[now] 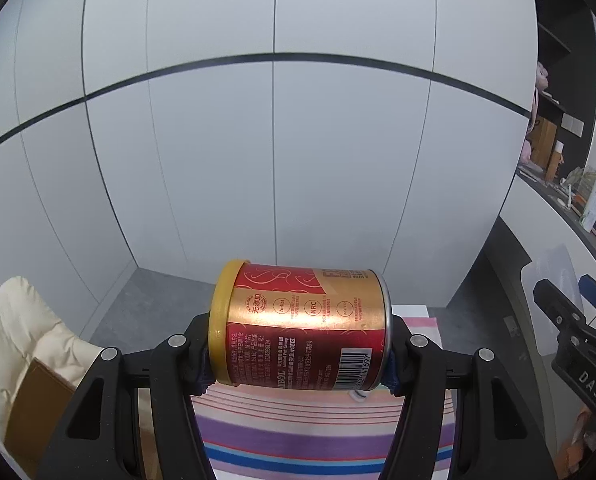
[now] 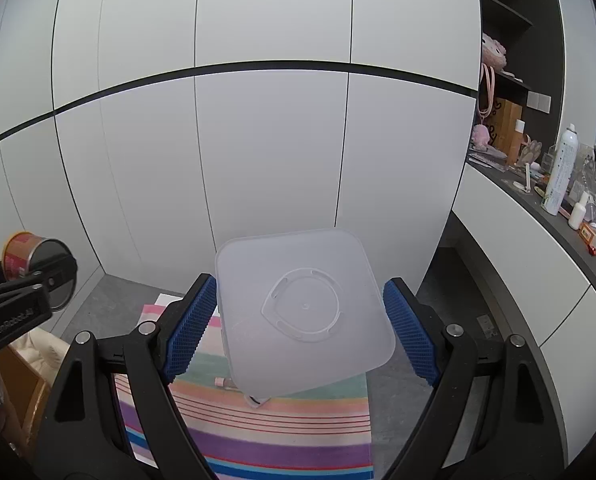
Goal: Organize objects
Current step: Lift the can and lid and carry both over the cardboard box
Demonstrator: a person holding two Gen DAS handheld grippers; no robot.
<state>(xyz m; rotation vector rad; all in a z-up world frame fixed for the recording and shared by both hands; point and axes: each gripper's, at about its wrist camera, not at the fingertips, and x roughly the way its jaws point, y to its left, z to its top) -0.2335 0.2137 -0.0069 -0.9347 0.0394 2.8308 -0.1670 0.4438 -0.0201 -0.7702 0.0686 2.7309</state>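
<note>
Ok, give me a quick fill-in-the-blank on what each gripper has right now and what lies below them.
1. The left gripper clamps a red and gold can lying on its ____, yellow lid pointing left.
2. In front of the right gripper is a translucent plastic ____, squarish with rounded corners.
3. The right jaws stand ____ around it, pads not pressing its edges.
4. Below both lies a ____ cloth.

Missing words: side; container; open; striped

We see a red and gold can (image 1: 300, 326) with a yellow lid (image 1: 220, 320), a frosted translucent white container (image 2: 304, 314), black tongs with blue pads (image 2: 187, 330), and a cloth (image 2: 257, 432) striped pink, green, purple and blue.
</note>
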